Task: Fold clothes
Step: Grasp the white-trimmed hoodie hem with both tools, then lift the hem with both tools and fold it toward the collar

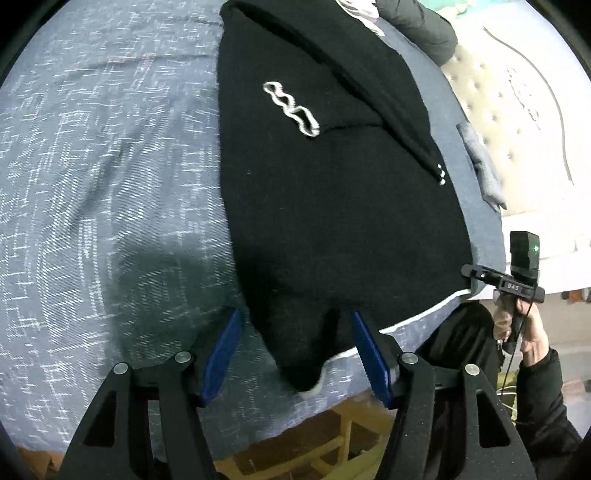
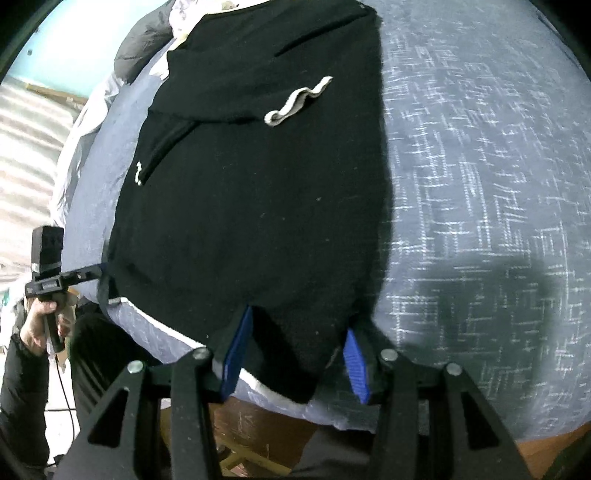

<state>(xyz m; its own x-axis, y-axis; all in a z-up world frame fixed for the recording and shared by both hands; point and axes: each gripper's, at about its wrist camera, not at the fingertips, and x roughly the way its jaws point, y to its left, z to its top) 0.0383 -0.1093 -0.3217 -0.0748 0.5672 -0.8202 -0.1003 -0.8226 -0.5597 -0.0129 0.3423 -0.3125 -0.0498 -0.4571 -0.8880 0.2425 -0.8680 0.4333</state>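
Note:
A black hooded garment [image 1: 332,203] [image 2: 251,203] lies flat on a blue-grey patterned bedspread [image 1: 92,184] [image 2: 480,184], its white drawstring [image 1: 291,109] [image 2: 295,101] resting on top. The hem reaches the bed's near edge. My left gripper [image 1: 295,317] is open, its blue pads on either side of the near left hem corner, which droops over the edge. My right gripper [image 2: 299,321] is open in the same way around the near right hem corner. Each gripper also shows from the side at the hem in the other view: the right gripper [image 1: 467,270] and the left gripper [image 2: 98,271].
A dark jacket [image 1: 432,33] and pale clothes lie at the far end of the bed. A grey cloth [image 1: 484,166] lies by a cream quilted surface [image 1: 517,110]. A person's hand [image 1: 528,325] and dark sleeve [image 1: 546,398] hold the right gripper. Wooden furniture [image 1: 332,443] is below the bed edge.

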